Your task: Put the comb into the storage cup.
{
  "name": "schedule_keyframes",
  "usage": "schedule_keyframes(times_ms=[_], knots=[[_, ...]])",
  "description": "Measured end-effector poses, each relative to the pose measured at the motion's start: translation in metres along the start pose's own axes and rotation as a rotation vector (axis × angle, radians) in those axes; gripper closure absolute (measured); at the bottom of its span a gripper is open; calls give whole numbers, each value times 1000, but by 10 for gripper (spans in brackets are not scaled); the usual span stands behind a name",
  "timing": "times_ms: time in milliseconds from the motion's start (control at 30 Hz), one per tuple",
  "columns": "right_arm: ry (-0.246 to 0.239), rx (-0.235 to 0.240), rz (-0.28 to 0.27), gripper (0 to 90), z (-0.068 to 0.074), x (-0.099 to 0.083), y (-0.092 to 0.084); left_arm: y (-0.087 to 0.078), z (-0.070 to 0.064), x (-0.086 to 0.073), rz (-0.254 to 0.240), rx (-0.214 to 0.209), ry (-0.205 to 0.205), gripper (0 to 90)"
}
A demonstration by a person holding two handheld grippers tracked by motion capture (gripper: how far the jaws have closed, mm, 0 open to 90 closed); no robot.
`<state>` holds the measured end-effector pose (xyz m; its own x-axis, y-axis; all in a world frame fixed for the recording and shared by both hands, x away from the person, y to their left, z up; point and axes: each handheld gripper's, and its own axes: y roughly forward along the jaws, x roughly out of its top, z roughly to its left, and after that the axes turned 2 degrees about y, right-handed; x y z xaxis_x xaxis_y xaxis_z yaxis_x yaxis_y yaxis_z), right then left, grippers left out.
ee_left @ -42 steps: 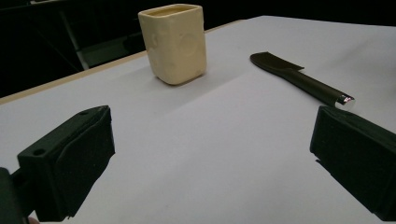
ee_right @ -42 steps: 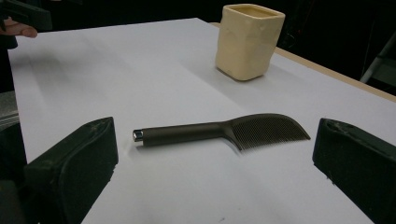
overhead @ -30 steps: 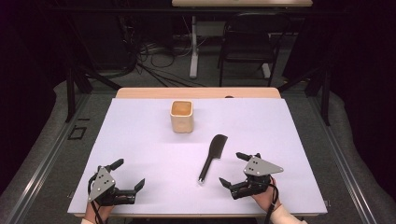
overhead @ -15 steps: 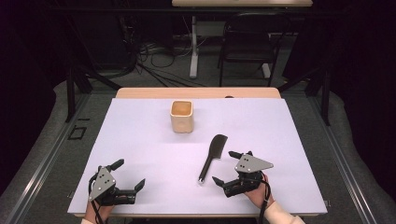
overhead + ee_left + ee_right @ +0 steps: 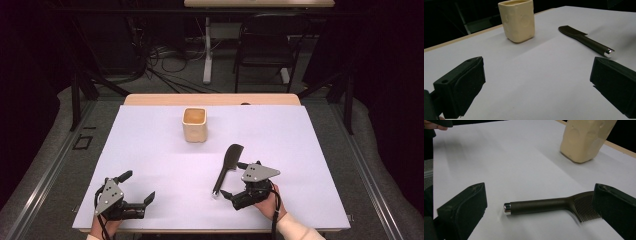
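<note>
Comb (image 5: 228, 167) right of — before cup (image 5: 195, 123)

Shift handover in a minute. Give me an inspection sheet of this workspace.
Surface: white table top, unmarked.
Job's things: dark comb lying flat, handle toward the person; cream square cup upright, apart from it.
Clutter: nothing seen.
Grippers: right tongs open, straddling the comb handle, not touching; left tongs open, holding nothing.
Cables: loose bundle on the floor beyond the table.
Surroundings: black chair, dark room.
</note>
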<state>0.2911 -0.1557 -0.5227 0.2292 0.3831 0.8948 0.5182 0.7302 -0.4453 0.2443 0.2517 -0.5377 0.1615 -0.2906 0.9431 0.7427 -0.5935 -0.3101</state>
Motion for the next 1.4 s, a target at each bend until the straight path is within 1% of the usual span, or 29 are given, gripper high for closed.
schedule_keyframes(times_ms=[133,333,467,633,733,767,800,867,900,933,1000,1033,1067,1100,1133,1233,1267,1300,1367,1400], knots=[[5,7,5,0,1,1,4,0,0,0,2,-2,2,0],[-6,15,9,0,3,4,10,0,0,0,1,-1,2,0],[-2,26,28,0,5,5,16,0,0,0,2,0,0,0],[0,36,36,0,5,7,22,0,-1,0,5,-1,-2,0],[11,48,64,0,4,7,27,0,0,0,5,-1,2,0],[11,48,64,0,4,7,27,0,0,0,2,0,0,0],[6,46,78,15,3,7,30,0,0,0,5,-4,-1,0],[9,47,84,80,3,8,31,0,-1,0,10,-8,9,0],[9,47,84,80,3,8,31,0,-1,0,10,-8,9,0],[12,45,81,154,2,9,32,1,-1,0,9,-9,13,0],[16,30,95,182,2,10,35,1,-1,0,8,-6,8,0],[16,30,95,182,2,10,35,1,-1,0,8,-6,8,0],[24,31,102,257,2,9,38,0,-1,0,8,-6,9,0],[25,30,109,310,1,9,39,0,-1,0,7,-4,9,0],[25,30,109,310,1,9,39,0,-1,0,7,-4,9,0],[22,30,117,477,1,9,42,0,-1,0,7,-3,3,0],[19,30,129,585,1,10,44,0,-1,0,8,-5,6,0],[19,34,137,665,1,10,45,0,-1,0,8,-5,6,0],[13,32,157,771,3,10,48,0,0,0,8,-4,5,0],[7,35,168,801,4,10,50,0,-1,0,9,-3,4,0]])
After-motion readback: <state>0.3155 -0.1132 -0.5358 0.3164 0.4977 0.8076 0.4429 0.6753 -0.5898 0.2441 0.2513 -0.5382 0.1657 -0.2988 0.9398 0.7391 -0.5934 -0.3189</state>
